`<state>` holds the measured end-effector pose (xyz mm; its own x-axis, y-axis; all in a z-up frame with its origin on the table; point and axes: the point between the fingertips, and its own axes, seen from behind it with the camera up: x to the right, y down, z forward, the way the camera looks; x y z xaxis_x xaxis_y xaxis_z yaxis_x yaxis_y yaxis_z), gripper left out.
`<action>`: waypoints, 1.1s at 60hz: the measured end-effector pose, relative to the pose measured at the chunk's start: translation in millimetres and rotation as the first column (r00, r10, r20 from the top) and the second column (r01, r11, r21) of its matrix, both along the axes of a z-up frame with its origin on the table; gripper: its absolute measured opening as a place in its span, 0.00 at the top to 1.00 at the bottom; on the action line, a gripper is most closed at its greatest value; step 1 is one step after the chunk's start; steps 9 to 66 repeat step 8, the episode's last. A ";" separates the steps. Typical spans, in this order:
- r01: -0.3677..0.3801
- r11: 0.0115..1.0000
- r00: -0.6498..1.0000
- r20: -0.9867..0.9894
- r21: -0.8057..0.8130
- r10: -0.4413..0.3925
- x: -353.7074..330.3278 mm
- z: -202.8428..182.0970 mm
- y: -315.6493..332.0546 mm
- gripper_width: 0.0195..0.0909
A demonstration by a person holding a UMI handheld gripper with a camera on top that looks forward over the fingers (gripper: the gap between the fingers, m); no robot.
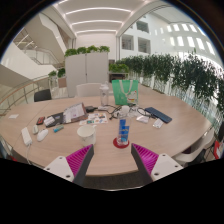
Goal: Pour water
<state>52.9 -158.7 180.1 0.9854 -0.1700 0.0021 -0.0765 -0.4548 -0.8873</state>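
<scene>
Upright blue bottle (124, 131), apparently capped

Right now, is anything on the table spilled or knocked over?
Nothing stands out. The bottle stands upright on the table, just ahead of the open gripper, and I see no puddle around it. The small things farther back are scattered about, but too small to tell whether any has tipped.

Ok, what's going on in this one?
A hand-held claw is open and empty, pointed across a round wooden table. A blue water bottle stands upright just ahead of the fingers, not yet between them. Beyond it sit a green cup, a white cup and scattered papers and devices. Nothing is grasped, and no pouring has begun.
</scene>
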 end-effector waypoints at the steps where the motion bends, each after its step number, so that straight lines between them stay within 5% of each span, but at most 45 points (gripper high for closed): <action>1: -0.001 1.000 1.000 0.001 0.002 0.001 -6.0 6.5 -10.1 0.11; 8: -0.012 1.000 1.000 0.004 0.019 0.011 -35.4 34.5 -45.8 0.10; 66: -0.012 1.000 1.000 0.004 0.019 0.011 -35.4 34.5 -45.8 0.10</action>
